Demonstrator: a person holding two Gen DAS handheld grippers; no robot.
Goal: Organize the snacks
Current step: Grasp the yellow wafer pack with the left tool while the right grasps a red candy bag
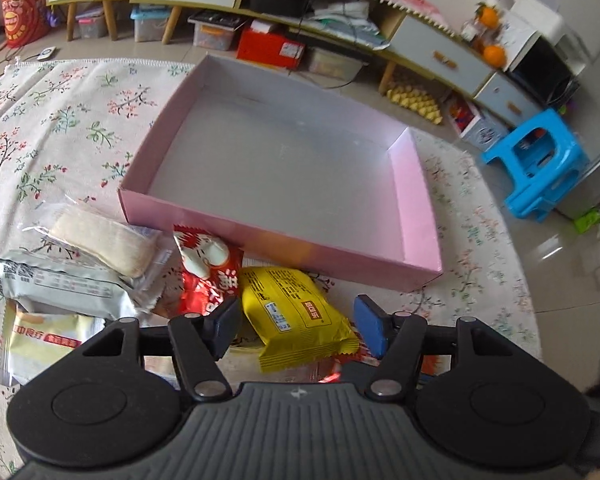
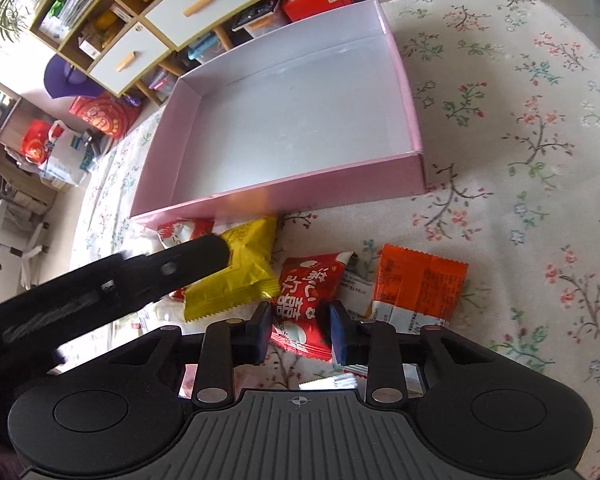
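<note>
- Left tongs (image 1: 296, 328): black ribbed body, blue pads, jaws apart astride a yellow packet (image 1: 296, 316), the pads not pressing it
- Right tongs (image 2: 298, 332): same build, jaws clamped on the glossy red packet (image 2: 308, 300) with white print
- The yellow packet is a puffy foil pillow with crimped ends, lying on the bench just before the box
- Orange packet (image 2: 420, 284): flat, crinkled, just right of the red one in the right view
- A second red packet (image 1: 208, 268) with a white figure lies left of the yellow one, touching the box wall
- Further left sit a clear wrap holding a pale oblong cake (image 1: 104, 244), a grey foil packet (image 1: 56, 284) under it, and a pale yellow packet (image 1: 48, 340) nearest the camera
- Cloth (image 1: 60, 128): white, floral, fringed, covering the bench
- Box (image 1: 416, 208): one shallow pink card tray, grey-white inside, nothing in it
- Beyond: one blue plastic stool (image 1: 536, 164) on a tiled floor
</note>
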